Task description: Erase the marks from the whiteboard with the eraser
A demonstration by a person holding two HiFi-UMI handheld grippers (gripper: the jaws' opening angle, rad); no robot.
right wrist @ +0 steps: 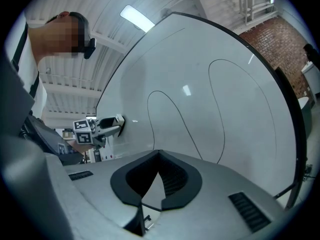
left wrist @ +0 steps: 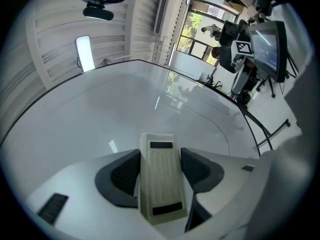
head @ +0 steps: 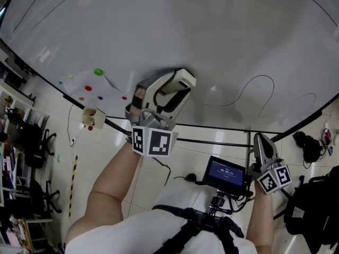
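The whiteboard [head: 185, 25] fills the upper head view. A thin black looping mark [head: 259, 91] runs across its lower right, and more long lines curve near its top. My left gripper [head: 172, 89] is shut on a cream eraser [head: 181, 80] with its face against the board, left of the loop. In the left gripper view the eraser [left wrist: 160, 179] sits between both dark pads, over bare board [left wrist: 125, 119]. My right gripper [head: 263, 142] hangs below the board's lower edge, shut and empty. The right gripper view shows its tips [right wrist: 159, 156] meeting, curved marks [right wrist: 175, 114] and the left gripper [right wrist: 112, 125].
A sheet with coloured magnets [head: 90, 89] sits at the board's lower left, with a small box [head: 92, 116] beside it. The board's black frame bar [head: 212, 127] runs below. A small screen on a stand [head: 226, 172] is near my body. Chairs stand at the left.
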